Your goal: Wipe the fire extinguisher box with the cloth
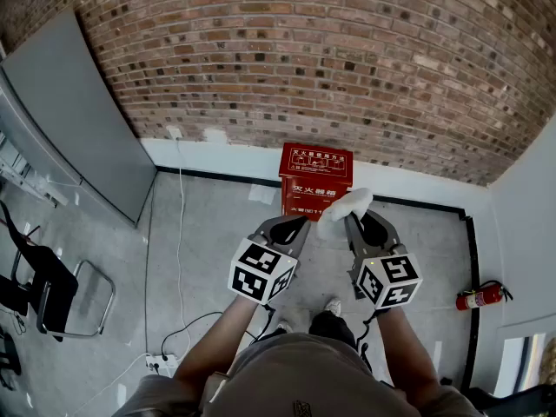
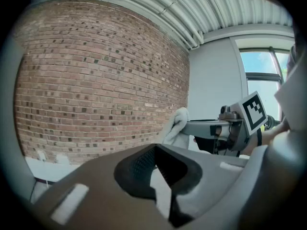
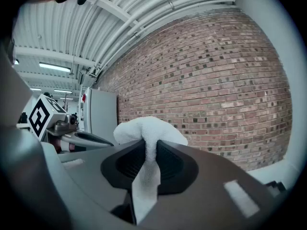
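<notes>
Head view: the white cloth (image 1: 344, 205) bunches at the tips of the right gripper (image 1: 363, 222), just before the red fire extinguisher box (image 1: 315, 179) standing against the brick wall (image 1: 347, 59). Left gripper view: the left gripper (image 2: 156, 147) has its jaws together, empty. Right gripper view: the jaws pinch the fluffy cloth.

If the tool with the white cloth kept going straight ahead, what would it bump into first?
Probably the brick wall. The right tool, shut on the cloth, points almost level at it. The red box sits lower down, likely under that line, though depth is hard to judge.
</notes>
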